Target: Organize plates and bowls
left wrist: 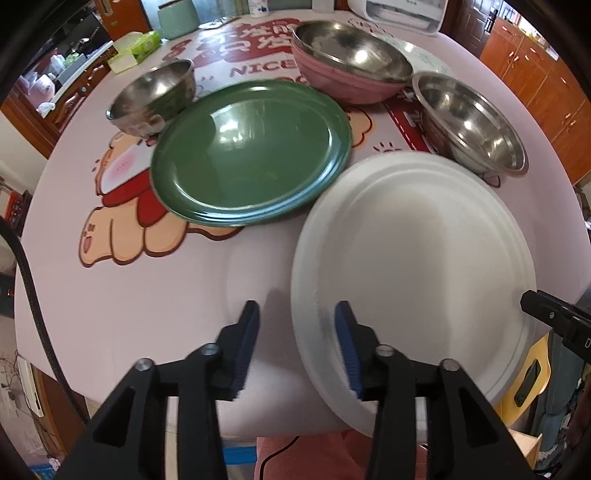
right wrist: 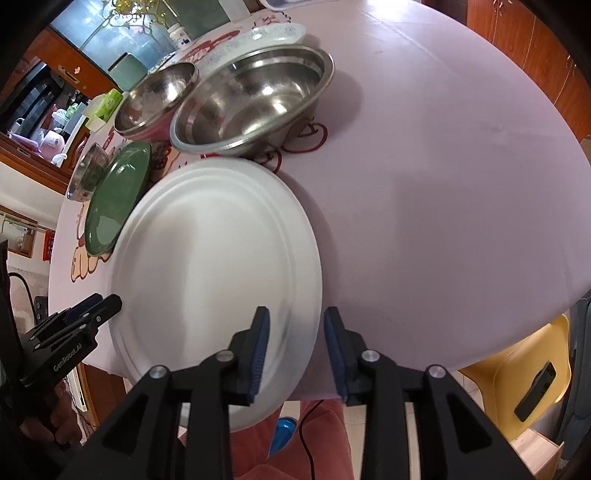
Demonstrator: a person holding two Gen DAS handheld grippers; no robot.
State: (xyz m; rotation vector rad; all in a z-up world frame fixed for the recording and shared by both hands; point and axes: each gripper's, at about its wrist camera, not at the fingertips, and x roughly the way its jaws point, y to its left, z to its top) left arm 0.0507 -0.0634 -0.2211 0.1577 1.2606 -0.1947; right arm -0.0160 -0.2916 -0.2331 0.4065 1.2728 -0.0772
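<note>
A large white plate (left wrist: pixel 413 258) (right wrist: pixel 214 266) lies at the table's front edge and overhangs it, slightly blurred. My left gripper (left wrist: pixel 298 306) is open with the plate's left rim between its blue pads, not pressed. My right gripper (right wrist: pixel 296 311) is open astride the right rim, also without contact. Each gripper shows in the other's view: the right gripper (left wrist: pixel 554 317) and the left gripper (right wrist: pixel 88 314). Behind lie stacked green plates (left wrist: pixel 251 151) (right wrist: pixel 114 206), a small steel bowl (left wrist: pixel 155 96), a steel bowl nested in a pink bowl (left wrist: pixel 332 85), and a wide steel bowl (left wrist: pixel 469 122) (right wrist: pixel 251 99).
A patterned white dish (right wrist: pixel 258 37) sits behind the bowls. A green canister (left wrist: pixel 177 18), a tissue box (left wrist: pixel 140 44) and a white appliance (left wrist: pixel 399 14) line the far side. A yellow chair (right wrist: pixel 524 369) stands right of the pink-clothed table (right wrist: pixel 443 184).
</note>
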